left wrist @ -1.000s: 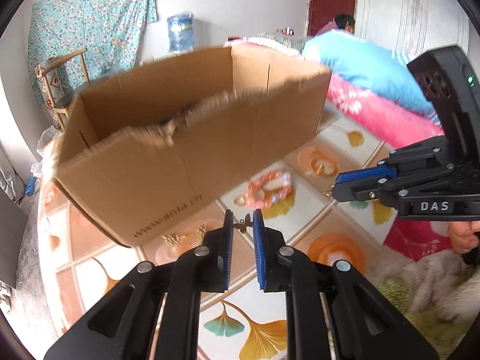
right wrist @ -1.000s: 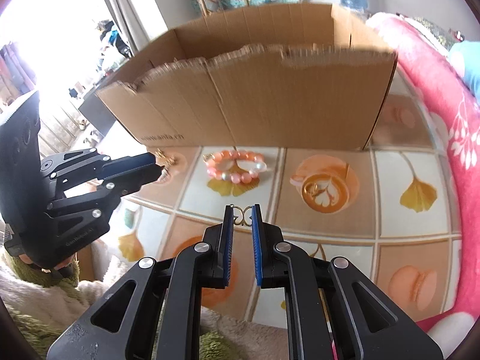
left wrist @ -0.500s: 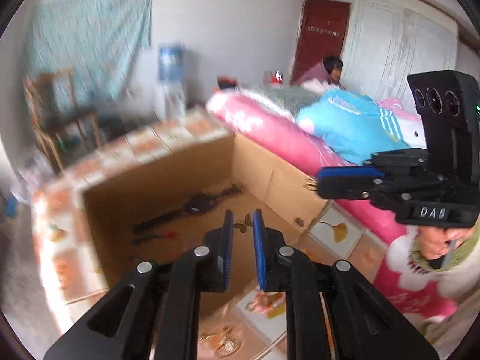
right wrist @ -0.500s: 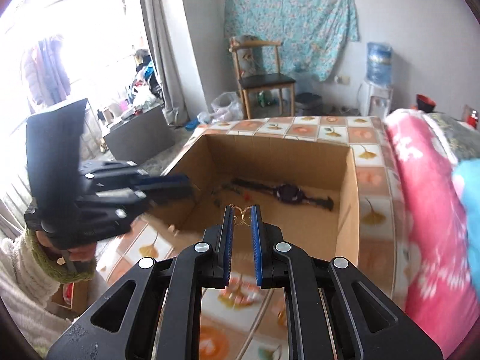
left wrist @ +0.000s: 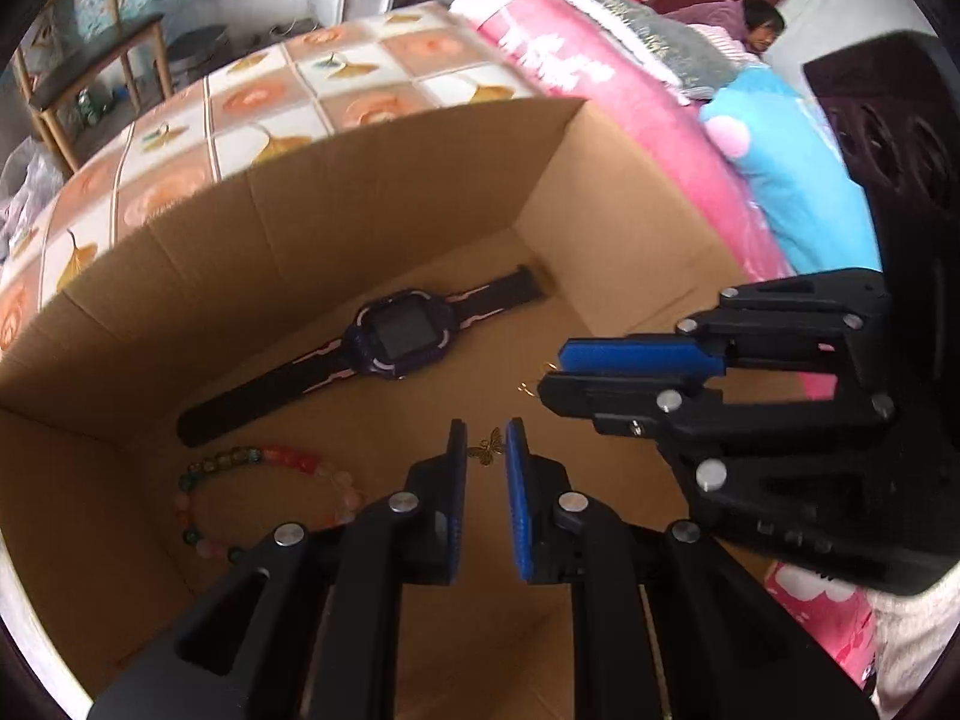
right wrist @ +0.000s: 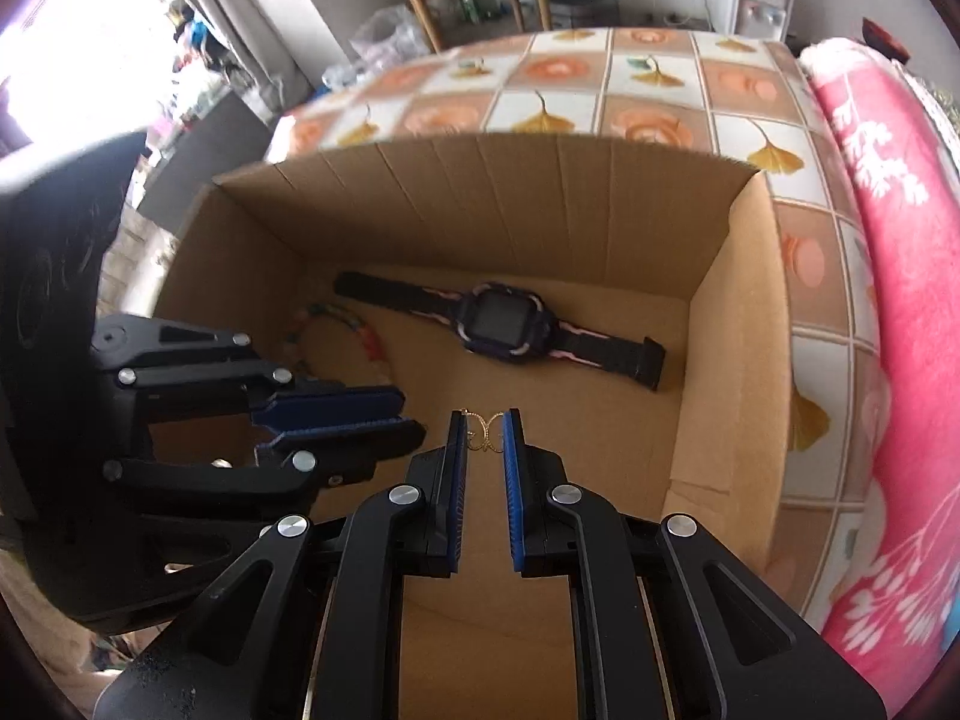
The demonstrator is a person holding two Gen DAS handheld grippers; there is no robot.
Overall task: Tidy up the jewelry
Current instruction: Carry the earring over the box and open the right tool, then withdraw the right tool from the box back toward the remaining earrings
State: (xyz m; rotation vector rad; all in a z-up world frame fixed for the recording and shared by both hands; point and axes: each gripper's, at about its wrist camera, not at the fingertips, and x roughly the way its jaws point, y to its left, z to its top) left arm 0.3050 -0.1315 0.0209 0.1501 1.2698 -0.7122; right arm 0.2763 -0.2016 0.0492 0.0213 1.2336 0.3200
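Left wrist view: the left gripper (left wrist: 486, 450) hangs over the open cardboard box (left wrist: 384, 222), its blue pads narrowed onto a small gold butterfly charm (left wrist: 487, 446). Ahead of its tips a purple smartwatch (left wrist: 396, 341) lies on the box floor; a beaded bracelet (left wrist: 264, 495) sits to their left.

Right wrist view: the right gripper (right wrist: 485, 435), just right of the left one, pinches a gold looped earring (right wrist: 485, 433) between narrowed pads, above the box floor, with the watch ahead.

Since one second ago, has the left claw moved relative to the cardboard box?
Yes. The left claw rose from outside the cardboard box to above its floor.
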